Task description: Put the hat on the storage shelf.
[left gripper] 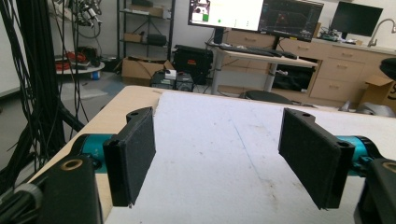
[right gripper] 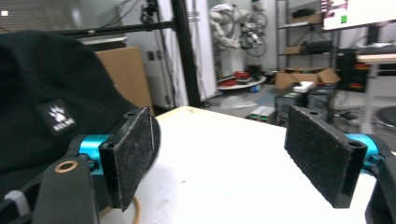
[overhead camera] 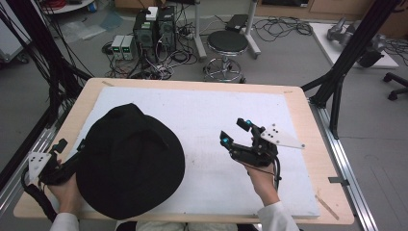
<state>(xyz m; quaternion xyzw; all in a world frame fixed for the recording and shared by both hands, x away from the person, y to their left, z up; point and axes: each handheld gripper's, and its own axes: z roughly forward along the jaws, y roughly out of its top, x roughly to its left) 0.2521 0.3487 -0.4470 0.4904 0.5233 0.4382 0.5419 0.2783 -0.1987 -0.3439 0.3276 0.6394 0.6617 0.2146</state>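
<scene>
My right gripper point(overhead camera: 235, 131) hovers over the right half of the white mat point(overhead camera: 202, 110), pointing toward the far left, jaws open and nothing between them. In the right gripper view its felt pads point(right gripper: 133, 156) stand wide apart, and a black cap point(right gripper: 42, 102) with a paw patch lies just beyond the left pad. The cap point(overhead camera: 130, 163) covers the near left of the mat in the high view; I cannot tell whether it rests on the mat. My left gripper point(overhead camera: 65, 144) is at the table's near left edge, partly hidden by the cap. Its jaws point(left gripper: 217, 154) are open over bare mat.
The wooden table point(overhead camera: 308, 144) borders the mat on all sides. Black frame posts point(overhead camera: 337, 86) rise at the right, and cable bundles point(overhead camera: 53, 72) hang at the left. On the floor beyond the table stand a stool point(overhead camera: 227, 43) and computer boxes point(overhead camera: 154, 29).
</scene>
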